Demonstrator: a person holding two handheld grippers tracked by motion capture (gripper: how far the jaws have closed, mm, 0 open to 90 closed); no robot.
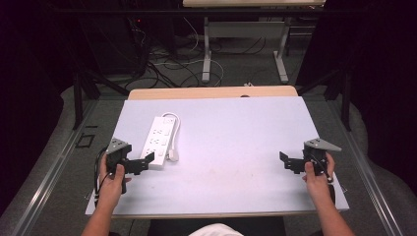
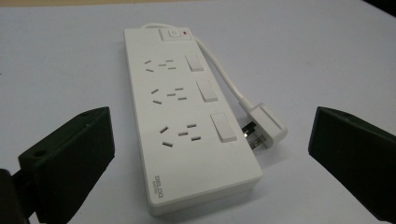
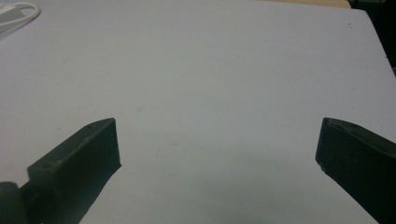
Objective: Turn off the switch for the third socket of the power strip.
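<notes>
Power strip (image 2: 187, 126): lies flat, just in front of left gripper (image 2: 210, 154).
Left gripper: wide, holding nothing.
Right gripper (image 3: 217, 149): wide, far right of strip.

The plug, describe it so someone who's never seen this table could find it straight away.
On the pale table, look left of centre for the white power strip just ahead of the open left gripper. The plug lies flat on the table beside the strip's near end, on its switch side. It alone shows metal prongs and ends the white cable.

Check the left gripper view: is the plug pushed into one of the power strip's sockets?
No. The plug lies on the table beside the power strip, prongs bare, and all three sockets are empty.
</notes>
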